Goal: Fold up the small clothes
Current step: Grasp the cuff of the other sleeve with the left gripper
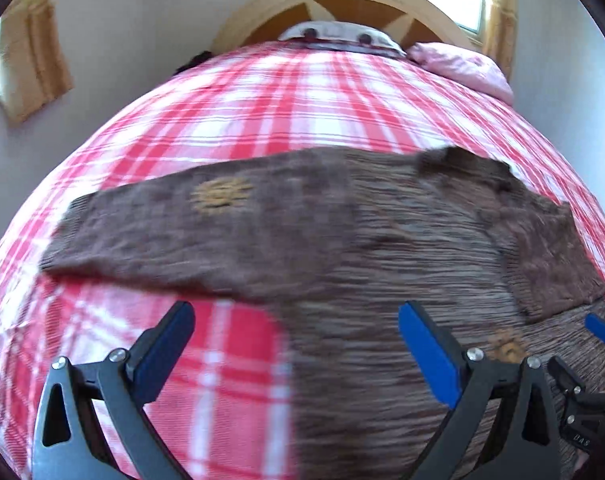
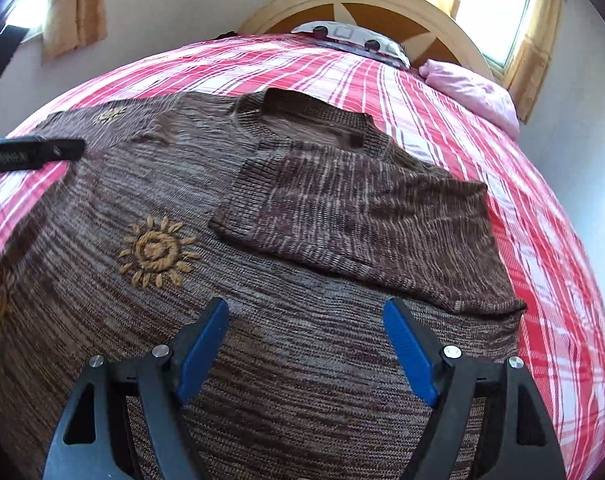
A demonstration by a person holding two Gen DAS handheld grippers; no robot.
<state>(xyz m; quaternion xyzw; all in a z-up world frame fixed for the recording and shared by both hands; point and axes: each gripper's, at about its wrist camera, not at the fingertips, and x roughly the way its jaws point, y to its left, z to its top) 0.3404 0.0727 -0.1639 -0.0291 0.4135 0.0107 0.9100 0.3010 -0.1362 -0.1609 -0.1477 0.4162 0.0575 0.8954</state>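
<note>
A brown knit sweater (image 2: 286,264) with stitched yellow suns lies flat on the bed's red plaid cover (image 2: 550,240), its right sleeve (image 2: 366,224) folded across the chest and its left sleeve (image 1: 174,224) stretched out to the left. The left hand-held gripper (image 1: 294,340) hovers wide with nothing between its jaws, over the sweater's left edge. The right hand-held gripper (image 2: 306,340) also stands wide and empty above the sweater's body.
</note>
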